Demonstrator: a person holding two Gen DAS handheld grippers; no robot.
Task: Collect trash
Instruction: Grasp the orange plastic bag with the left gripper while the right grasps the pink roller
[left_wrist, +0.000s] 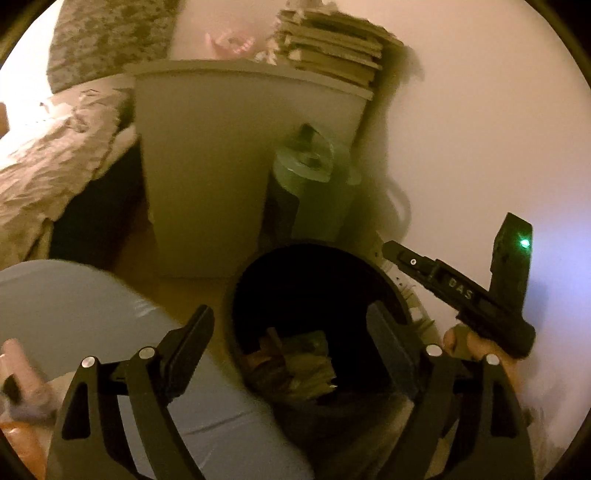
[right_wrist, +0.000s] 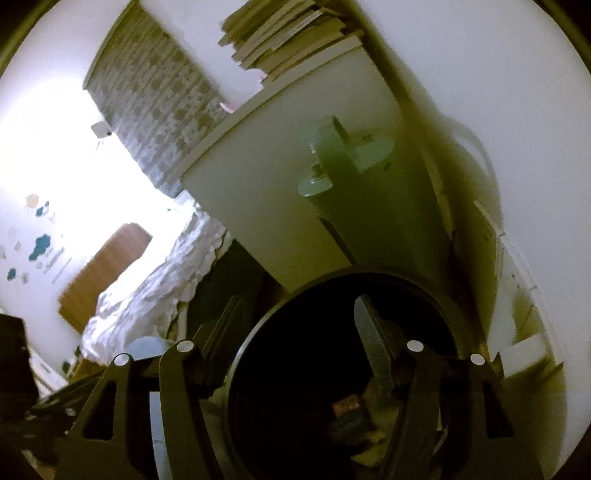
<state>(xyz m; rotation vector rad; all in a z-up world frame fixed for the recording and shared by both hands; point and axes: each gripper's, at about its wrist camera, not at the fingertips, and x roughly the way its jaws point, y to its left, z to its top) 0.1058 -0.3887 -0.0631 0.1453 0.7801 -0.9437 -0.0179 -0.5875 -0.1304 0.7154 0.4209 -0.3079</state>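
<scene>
Two hand-held grippers hang over one round black waste bin (left_wrist: 317, 332), and both stand wide with nothing between the fingers. The left hand-held gripper (left_wrist: 291, 332) points down into the bin's mouth; the right hand-held gripper (right_wrist: 299, 317) does the same from its own side, and its body shows at the right of the left view, a green light on it. My reading is that each was brought over the opening so that whatever it carried would fall inside rather than onto the floor. Crumpled trash (left_wrist: 295, 365), brownish and greenish wrappers by the look, lies at the bottom of the bin. The bin sits on the floor, tucked against a white nightstand (left_wrist: 207, 177) that carries a stack of books (left_wrist: 332, 48), beside the wall, with a bed (right_wrist: 155, 280) to the left. A pale green upright object (left_wrist: 310, 173) stands between bin and nightstand; what it is I cannot tell.
</scene>
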